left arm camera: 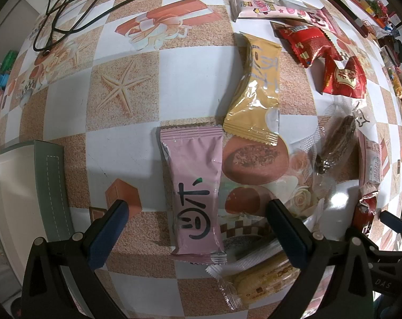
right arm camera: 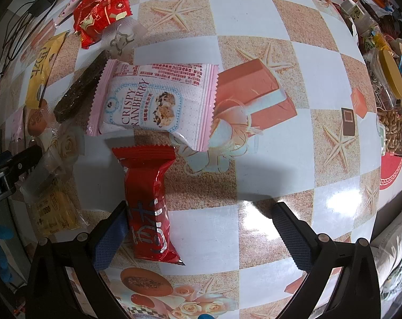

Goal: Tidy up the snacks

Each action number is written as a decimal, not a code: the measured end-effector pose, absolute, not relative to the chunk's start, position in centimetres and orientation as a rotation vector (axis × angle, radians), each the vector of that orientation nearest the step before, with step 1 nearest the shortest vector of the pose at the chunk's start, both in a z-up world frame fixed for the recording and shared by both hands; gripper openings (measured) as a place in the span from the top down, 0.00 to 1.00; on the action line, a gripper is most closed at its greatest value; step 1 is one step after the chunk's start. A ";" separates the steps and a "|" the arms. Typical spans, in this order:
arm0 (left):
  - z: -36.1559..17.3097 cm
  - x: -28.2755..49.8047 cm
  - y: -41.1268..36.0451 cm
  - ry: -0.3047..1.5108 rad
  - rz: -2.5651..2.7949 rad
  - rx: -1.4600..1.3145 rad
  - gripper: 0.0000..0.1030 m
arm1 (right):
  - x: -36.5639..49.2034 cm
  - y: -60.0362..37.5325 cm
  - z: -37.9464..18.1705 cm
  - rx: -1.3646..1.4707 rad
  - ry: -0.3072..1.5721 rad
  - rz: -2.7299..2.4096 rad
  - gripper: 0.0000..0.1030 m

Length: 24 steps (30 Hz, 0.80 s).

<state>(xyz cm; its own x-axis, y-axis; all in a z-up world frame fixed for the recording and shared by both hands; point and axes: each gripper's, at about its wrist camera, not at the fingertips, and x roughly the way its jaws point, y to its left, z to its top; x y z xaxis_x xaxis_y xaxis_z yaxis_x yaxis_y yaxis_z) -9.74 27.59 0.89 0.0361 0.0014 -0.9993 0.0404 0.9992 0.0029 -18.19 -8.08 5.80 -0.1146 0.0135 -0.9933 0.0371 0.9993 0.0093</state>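
Both tools are hanging spread wide over the bench, pinching nothing. The left tool [left arm camera: 195, 228] is straddling the pink pack [left arm camera: 194, 186]; the right tool [right arm camera: 201, 228] has the red pack [right arm camera: 149, 202] just against its left finger. Both packs are looking light, crinkly and slippery, with probably brittle stuff inside, so I'd be pinching mid-body across the width, gently. The box [left arm camera: 28, 186] at the bench's left edge is looking empty as far as it shows.

"CRISPY CRANBERRY" was read on the white-and-pink packet [right arm camera: 158, 103]; "DAS" was made out on the black gripper frame [left arm camera: 384, 283]. Other print was noted unreadable.
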 end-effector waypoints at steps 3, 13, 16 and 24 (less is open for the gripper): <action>0.9 -9.8 27.6 1.535 -0.030 0.033 0.00 | -18.2 -8.1 5.8 0.038 1.685 -0.020 0.00; 0.9 -9.8 27.6 1.536 -0.031 0.034 0.00 | -18.0 -8.0 5.8 0.035 1.682 -0.017 0.00; 0.9 -9.9 27.7 1.535 -0.031 0.033 0.00 | -18.0 -7.9 5.8 0.033 1.678 -0.014 0.00; 1.0 -9.8 27.3 1.538 -0.045 0.047 0.00 | -17.9 -7.9 5.7 0.026 1.683 -0.006 0.00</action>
<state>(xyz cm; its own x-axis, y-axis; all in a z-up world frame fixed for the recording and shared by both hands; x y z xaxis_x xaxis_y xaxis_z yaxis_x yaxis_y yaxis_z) -9.75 27.34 1.05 0.0327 0.0007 -0.9995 0.0590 0.9983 0.0026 -17.89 -7.93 5.74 -0.1119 0.0139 -0.9936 0.0205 0.9997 0.0117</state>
